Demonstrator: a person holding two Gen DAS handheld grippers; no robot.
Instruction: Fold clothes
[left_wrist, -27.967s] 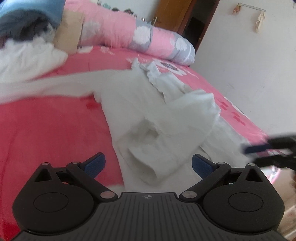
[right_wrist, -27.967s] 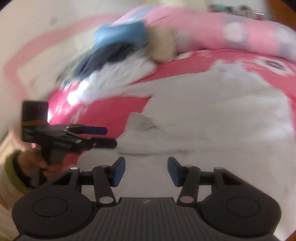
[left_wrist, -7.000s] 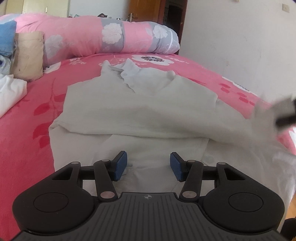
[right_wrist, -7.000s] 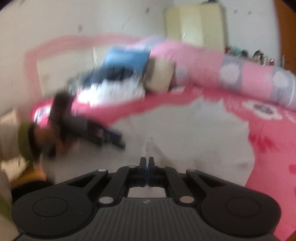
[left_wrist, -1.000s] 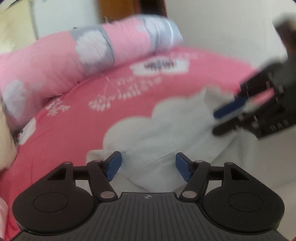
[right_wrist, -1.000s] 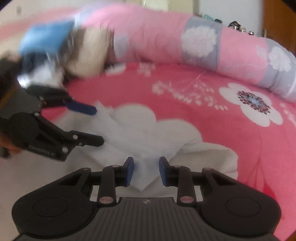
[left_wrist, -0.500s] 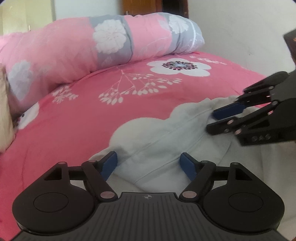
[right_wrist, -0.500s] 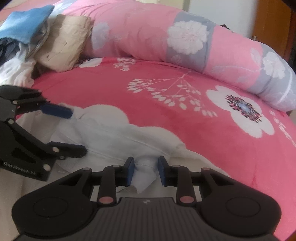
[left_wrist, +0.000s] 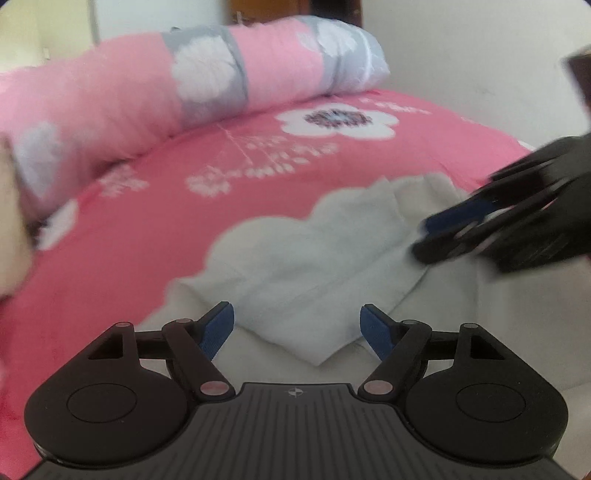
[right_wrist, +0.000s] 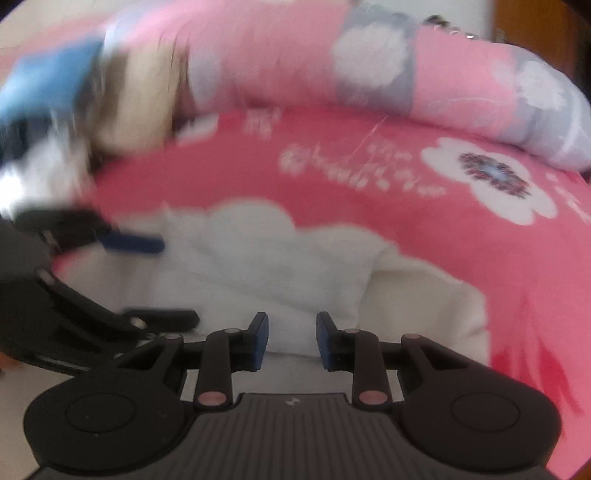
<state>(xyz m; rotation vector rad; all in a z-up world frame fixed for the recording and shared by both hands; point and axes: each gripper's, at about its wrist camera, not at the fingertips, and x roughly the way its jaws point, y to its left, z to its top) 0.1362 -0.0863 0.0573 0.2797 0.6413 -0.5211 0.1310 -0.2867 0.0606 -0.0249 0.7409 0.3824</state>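
Note:
A white shirt (left_wrist: 306, 254) lies on the pink flowered bedsheet (left_wrist: 155, 221), its collar end folded into a thick wad. My left gripper (left_wrist: 297, 325) is open, its blue pads standing on either side of the near corner of that fold without touching it. In the right wrist view the shirt (right_wrist: 280, 258) fills the middle, and my right gripper (right_wrist: 291, 334) hovers open over its near edge, cloth showing in the narrow gap. Each gripper shows in the other's view: the right gripper (left_wrist: 421, 240) blurred at the shirt's right edge, the left gripper (right_wrist: 179, 279) open at the left.
A rolled pink and grey quilt (left_wrist: 207, 81) lies along the far side of the bed. Blue, beige and white clothes are piled (right_wrist: 74, 110) at the far left in the right wrist view. A pale wall (left_wrist: 480, 66) runs along the bed's right side.
Both views are now blurred by motion. The left gripper has drawn back a little from the fold, and the right gripper has shifted along the shirt's right edge. Jaw gaps look the same.

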